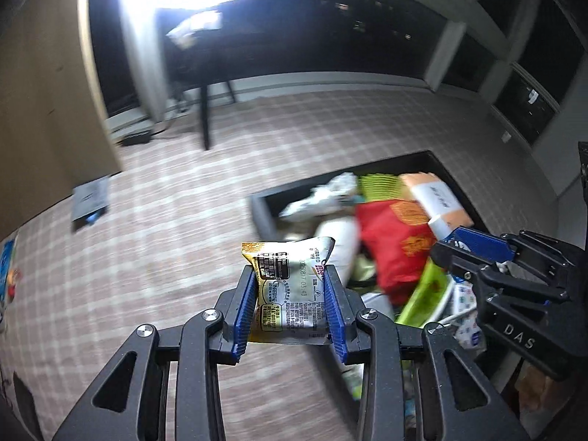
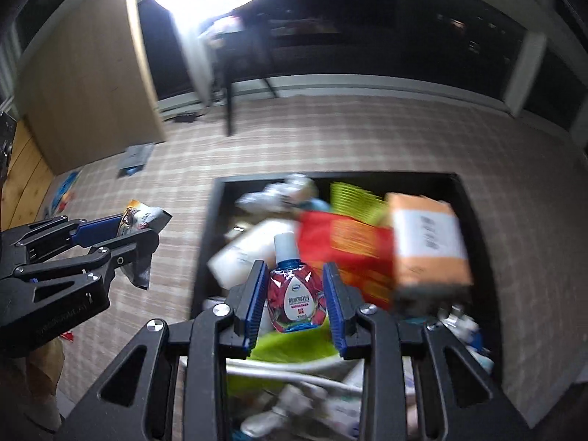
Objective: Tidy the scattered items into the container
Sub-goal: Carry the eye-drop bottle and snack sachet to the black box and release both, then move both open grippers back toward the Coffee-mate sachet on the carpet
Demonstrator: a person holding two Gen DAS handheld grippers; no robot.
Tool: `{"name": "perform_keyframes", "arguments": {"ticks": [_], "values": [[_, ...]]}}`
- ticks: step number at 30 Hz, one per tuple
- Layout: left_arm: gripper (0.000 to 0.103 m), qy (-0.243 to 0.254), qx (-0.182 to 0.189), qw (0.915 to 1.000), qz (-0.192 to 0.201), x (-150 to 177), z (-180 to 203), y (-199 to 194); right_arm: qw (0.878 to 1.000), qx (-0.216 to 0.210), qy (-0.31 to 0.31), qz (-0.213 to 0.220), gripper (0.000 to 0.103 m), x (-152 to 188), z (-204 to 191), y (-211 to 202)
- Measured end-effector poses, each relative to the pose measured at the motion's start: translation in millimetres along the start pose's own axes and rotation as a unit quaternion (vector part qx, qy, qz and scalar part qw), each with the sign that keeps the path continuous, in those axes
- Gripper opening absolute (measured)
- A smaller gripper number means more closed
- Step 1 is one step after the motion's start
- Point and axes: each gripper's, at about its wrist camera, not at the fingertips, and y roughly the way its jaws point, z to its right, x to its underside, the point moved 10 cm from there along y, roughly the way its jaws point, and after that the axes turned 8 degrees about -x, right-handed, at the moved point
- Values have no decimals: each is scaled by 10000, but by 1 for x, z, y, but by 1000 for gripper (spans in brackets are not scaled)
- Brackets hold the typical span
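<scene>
My left gripper (image 1: 290,286) is shut on a silver and gold snack packet (image 1: 290,286), held above the checked floor just left of the black container (image 1: 261,213). My right gripper (image 2: 294,290) is shut on a small eye-drop bottle (image 2: 294,294) with a red label and white cap, held over the black container (image 2: 207,220). The container holds a red packet (image 2: 345,242), an orange and white box (image 2: 426,242), a green item (image 2: 349,194) and white bottles. The left gripper with its packet (image 2: 147,217) shows at the left of the right wrist view. The right gripper (image 1: 474,246) shows at the right of the left wrist view.
A grey packet (image 1: 90,198) lies on the floor near a wooden cabinet (image 1: 47,92). A colourful wrapper (image 1: 9,268) lies at the far left. A black table leg (image 1: 204,117) stands at the back under a bright ring light. Dark windows line the far wall.
</scene>
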Motion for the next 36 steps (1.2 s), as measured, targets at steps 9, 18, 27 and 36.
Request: {"name": "perform_keyframes", "arguments": {"ticks": [9,18,27,36], "values": [[38,375,232,9990,-23,-9,58,1,9990,211,374,98,31,14,58,-27],[78,386,106,9992,7,-8,58,-3,9975,360,536,272,62,11,69,-40],[78,119,-199,9997,28,7,8,-16,9985,228,403,302,62,9,33,-35],[78,-447,-676,9967,5,27,-74,-33,9996,-93,-8,280,62,-3,-43,-22]]}}
